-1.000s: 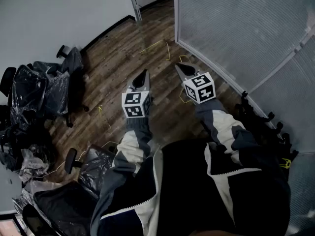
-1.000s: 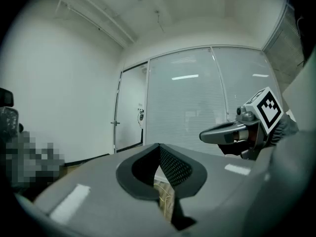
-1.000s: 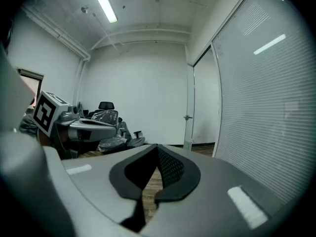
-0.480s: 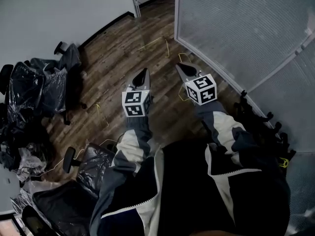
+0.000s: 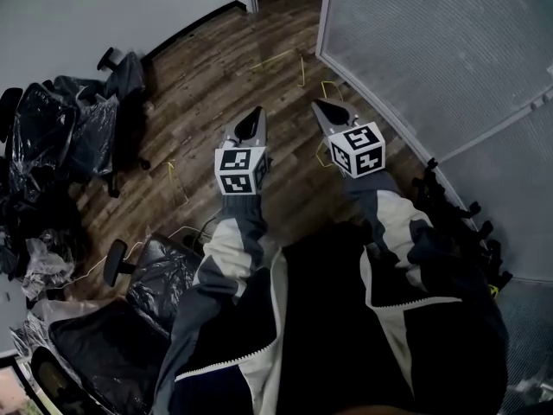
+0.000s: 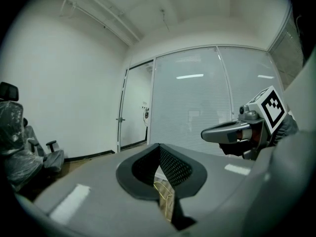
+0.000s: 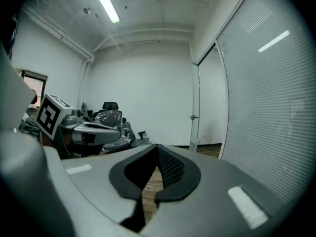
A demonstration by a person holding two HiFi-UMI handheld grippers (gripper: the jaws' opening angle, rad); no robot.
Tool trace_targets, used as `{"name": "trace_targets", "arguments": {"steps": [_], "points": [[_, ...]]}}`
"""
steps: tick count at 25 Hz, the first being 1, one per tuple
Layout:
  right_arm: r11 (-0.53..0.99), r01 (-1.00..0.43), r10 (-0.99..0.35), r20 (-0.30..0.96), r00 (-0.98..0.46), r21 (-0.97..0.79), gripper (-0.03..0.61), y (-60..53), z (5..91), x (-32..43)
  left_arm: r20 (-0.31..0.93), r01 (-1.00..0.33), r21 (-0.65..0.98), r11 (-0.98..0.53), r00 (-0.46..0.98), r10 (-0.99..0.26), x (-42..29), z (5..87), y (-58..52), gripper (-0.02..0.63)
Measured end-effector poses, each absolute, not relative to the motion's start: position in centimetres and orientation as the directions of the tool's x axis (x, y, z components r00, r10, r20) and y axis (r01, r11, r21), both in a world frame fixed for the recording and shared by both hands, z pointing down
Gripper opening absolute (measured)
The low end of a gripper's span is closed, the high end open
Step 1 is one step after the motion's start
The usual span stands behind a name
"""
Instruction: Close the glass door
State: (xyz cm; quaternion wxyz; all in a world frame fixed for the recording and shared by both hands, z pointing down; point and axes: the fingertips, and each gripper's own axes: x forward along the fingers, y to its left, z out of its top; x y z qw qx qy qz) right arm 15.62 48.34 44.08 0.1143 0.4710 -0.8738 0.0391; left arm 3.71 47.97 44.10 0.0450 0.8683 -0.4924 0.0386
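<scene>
Both pairs of jaws closed, empty, left gripper (image 5: 251, 124), right gripper (image 5: 331, 111); glass door (image 7: 195, 98) merely edge-on

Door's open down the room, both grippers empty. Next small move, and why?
Probably step forward and bring the right gripper toward the handle. The glass door stands open at the far end of the wood floor, apparently well out of reach. The right gripper and the left gripper are both shut on nothing.
</scene>
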Motion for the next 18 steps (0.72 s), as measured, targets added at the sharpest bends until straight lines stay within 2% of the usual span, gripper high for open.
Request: {"name": "trace_targets", "arguments": {"steps": [8, 18], "points": [[0.575, -0.818, -0.792, 0.250, -0.557, -0.001, 0.005, 44.2, 46.8, 16.3, 0.170, -0.869, 0.043, -0.493, 0.492, -0.854, 4.5, 46.2, 44.2, 0.006], [0.682, -0.730, -0.705, 0.236, -0.669, -0.030, 0.005, 31.1, 48.3, 16.1, 0.248, -0.917, -0.012, -0.399, 0.384, -0.889, 5.2, 46.8, 32.8, 0.006]]}}
